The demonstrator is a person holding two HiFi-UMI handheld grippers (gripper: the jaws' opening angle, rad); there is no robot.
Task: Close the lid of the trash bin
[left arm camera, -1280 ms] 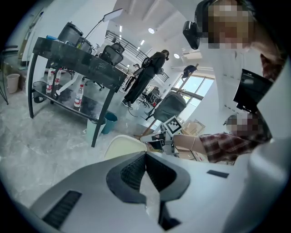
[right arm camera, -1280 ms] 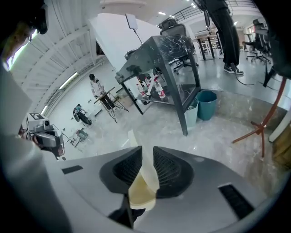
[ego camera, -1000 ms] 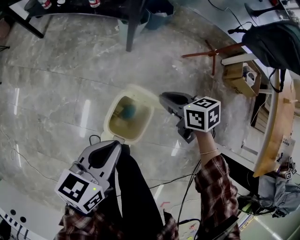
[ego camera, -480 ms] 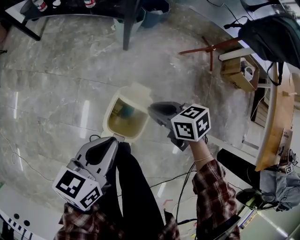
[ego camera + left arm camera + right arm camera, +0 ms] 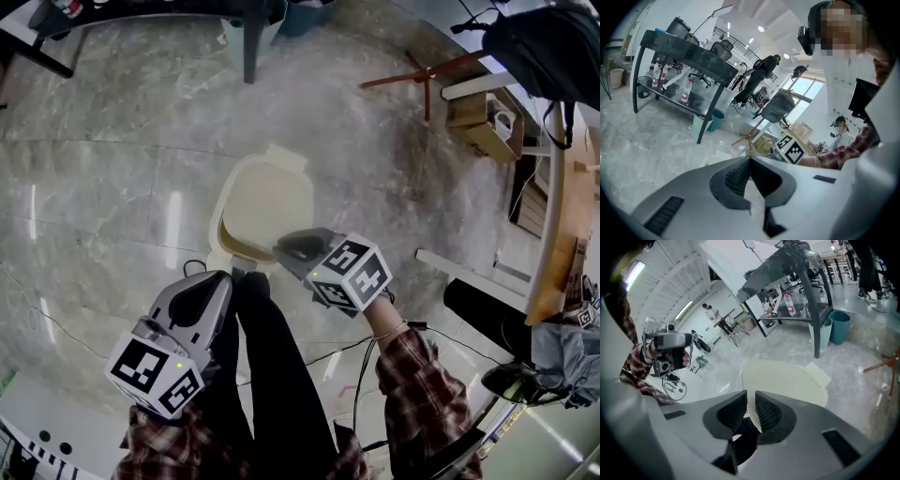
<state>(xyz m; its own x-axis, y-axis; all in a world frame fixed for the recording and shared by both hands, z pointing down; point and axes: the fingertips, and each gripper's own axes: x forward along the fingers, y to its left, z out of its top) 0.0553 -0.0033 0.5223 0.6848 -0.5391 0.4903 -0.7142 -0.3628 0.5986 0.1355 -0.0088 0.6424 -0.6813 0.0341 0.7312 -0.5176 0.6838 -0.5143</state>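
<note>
In the head view the cream trash bin [image 5: 217,246] stands on the marble floor just ahead of me. Its cream lid [image 5: 267,197] lies nearly flat over the opening, with a thin dark gap left at the near edge. My right gripper [image 5: 281,251] sits at that near edge, shut on the lid's rim. The right gripper view shows the lid [image 5: 787,378] spreading out beyond the right gripper [image 5: 751,394], a thin pale edge pinched between its jaws. My left gripper [image 5: 220,278] hangs near my leg, left of the bin and apart from it. In its own view the left gripper [image 5: 750,159] is shut on nothing.
A dark table leg [image 5: 248,42] stands beyond the bin. A wooden stand [image 5: 427,70] and a cardboard box [image 5: 478,122] are at the far right. Cables [image 5: 375,347] run across the floor by my dark trouser leg [image 5: 272,366]. A bottle-laden table [image 5: 689,56] shows in the left gripper view.
The lid has swung down from upright to almost flat over the bin, hiding the inside. My right gripper moved left and toward me with it. The left gripper barely moved.
</note>
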